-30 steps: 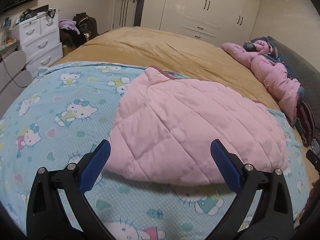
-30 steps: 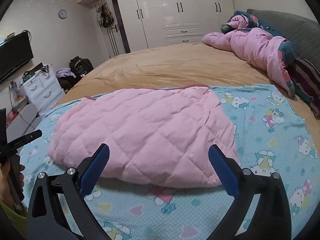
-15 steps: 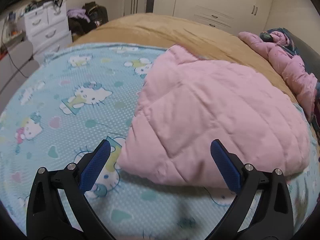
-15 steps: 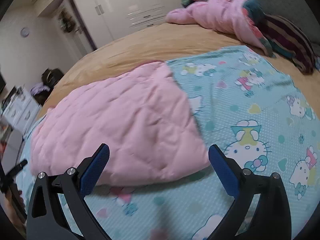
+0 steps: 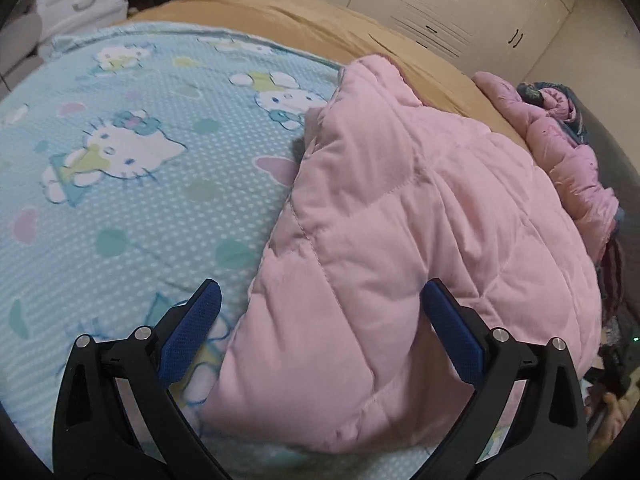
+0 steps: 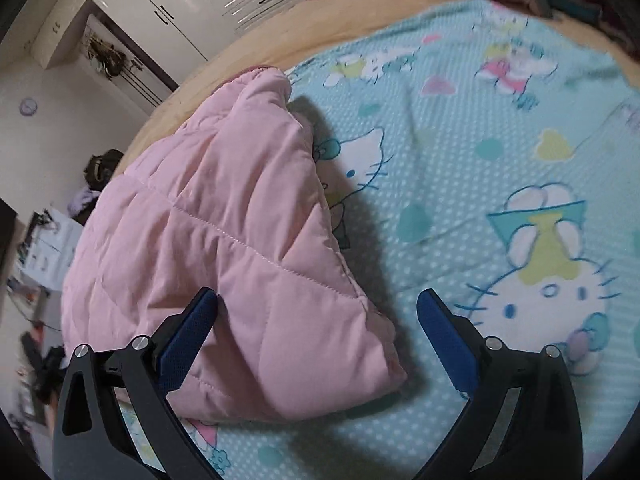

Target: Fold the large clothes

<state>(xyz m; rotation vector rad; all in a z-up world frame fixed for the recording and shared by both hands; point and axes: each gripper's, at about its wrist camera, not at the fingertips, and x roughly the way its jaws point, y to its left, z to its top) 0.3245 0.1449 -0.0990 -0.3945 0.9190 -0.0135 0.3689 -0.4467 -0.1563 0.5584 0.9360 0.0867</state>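
On the bed, we see the pink quilted jacket (image 5: 420, 216) lying folded on a light-blue cartoon-cat blanket (image 5: 132, 184), which is spread over a tan bedcover (image 5: 304, 20). Our left tool (image 5: 318, 322) has its jaws spread wide and hangs over the jacket's near left corner: the right blue pad (image 5: 450, 336) is over the pink fabric, the left one over the blanket just beside the jacket's edge. We cannot tell whether either pad touches the cloth. Our right tool (image 6: 316, 326) is likewise wide apart, straddling the jacket's near right corner (image 6: 376, 344), with its left pad (image 6: 188, 334) above the quilting and its right pad above bare blanket. Beyond, a second pink padded garment (image 5: 560, 152) lies heaped near the far side of the bed, and white wardrobes (image 5: 460, 4) stand behind.
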